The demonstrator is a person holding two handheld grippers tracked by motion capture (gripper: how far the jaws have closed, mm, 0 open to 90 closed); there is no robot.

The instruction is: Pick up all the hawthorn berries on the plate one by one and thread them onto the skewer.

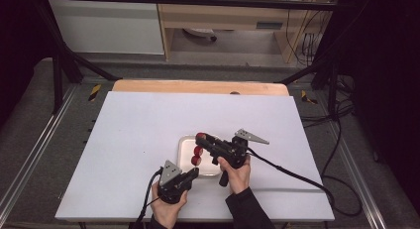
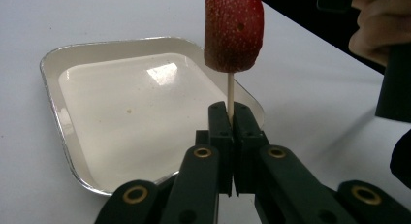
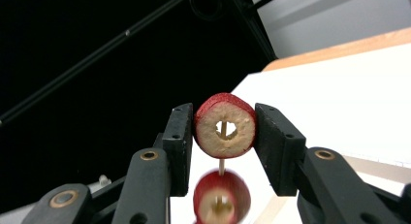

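My left gripper (image 1: 193,172) (image 2: 231,112) is shut on the lower end of a thin wooden skewer (image 2: 230,90), which it holds upright above a foil tray (image 1: 184,142) (image 2: 53,83). Red fruit-like pieces (image 1: 197,155) sit threaded on the stick; the lowest one (image 2: 234,30) hangs just above the left jaws. My right gripper (image 1: 200,137) (image 3: 224,132) is shut on the top piece, a red ring with pale flesh (image 3: 208,136). The skewer's tip shows inside its hole. Under it sits another red piece (image 3: 222,197), blurred.
The tray is empty and lies at the middle of a white board (image 1: 138,130). A wooden table edge (image 1: 198,86) runs behind it. The right gripper's cable (image 1: 297,177) trails off to the right. A black frame (image 1: 64,55) stands around the table.
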